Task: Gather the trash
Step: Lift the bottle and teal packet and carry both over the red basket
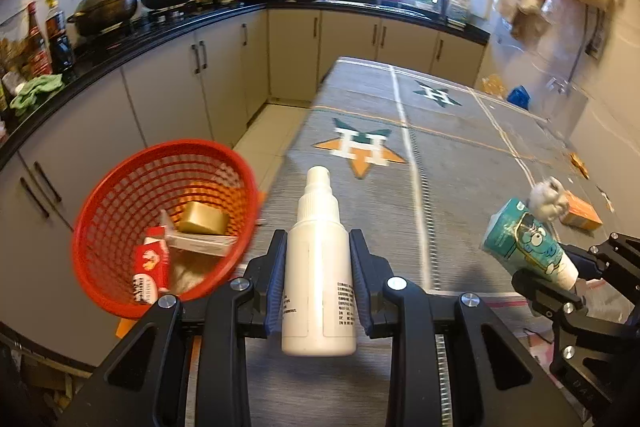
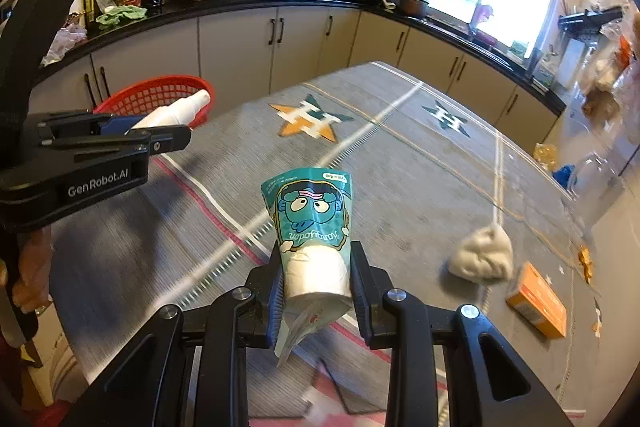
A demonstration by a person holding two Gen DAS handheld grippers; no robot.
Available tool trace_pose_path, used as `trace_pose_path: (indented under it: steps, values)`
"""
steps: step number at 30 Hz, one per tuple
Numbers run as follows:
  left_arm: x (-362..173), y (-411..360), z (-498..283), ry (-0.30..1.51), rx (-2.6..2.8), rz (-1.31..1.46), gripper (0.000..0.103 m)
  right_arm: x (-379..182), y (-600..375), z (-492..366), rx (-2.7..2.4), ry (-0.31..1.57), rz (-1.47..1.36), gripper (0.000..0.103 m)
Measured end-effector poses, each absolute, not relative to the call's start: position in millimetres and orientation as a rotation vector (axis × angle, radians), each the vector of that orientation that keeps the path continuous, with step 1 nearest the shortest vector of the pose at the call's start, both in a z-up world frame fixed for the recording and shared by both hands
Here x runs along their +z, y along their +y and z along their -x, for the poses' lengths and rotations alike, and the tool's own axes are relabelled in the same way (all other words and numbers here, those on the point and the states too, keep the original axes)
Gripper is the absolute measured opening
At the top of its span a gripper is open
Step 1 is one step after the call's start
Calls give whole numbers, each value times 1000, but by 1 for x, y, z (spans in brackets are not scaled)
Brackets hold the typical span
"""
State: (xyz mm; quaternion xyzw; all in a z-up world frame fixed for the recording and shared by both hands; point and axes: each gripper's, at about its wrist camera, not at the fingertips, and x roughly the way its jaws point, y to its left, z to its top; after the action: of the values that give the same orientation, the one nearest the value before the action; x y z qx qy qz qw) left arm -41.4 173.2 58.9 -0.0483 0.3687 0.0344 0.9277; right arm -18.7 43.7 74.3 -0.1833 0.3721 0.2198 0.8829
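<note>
My left gripper is shut on a white spray bottle, held above the table's left edge, nozzle pointing forward. A red mesh basket sits just left of it, holding a red packet, a gold box and a white carton. My right gripper is shut on a teal cartoon-printed tissue pack, held above the table; it shows in the left wrist view at the right. The bottle and basket also show in the right wrist view.
A grey cloth with star patterns covers the table. A crumpled white tissue and an orange box lie at the right, with small orange scraps near the edge. Kitchen counters and cabinets ring the far side.
</note>
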Motion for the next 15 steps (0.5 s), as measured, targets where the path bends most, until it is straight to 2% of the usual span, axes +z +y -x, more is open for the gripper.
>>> trace_pose_path:
  steps: [15]
  values:
    - [64,246,57,728,188,163,29,89,111,3,573,780,361,32]
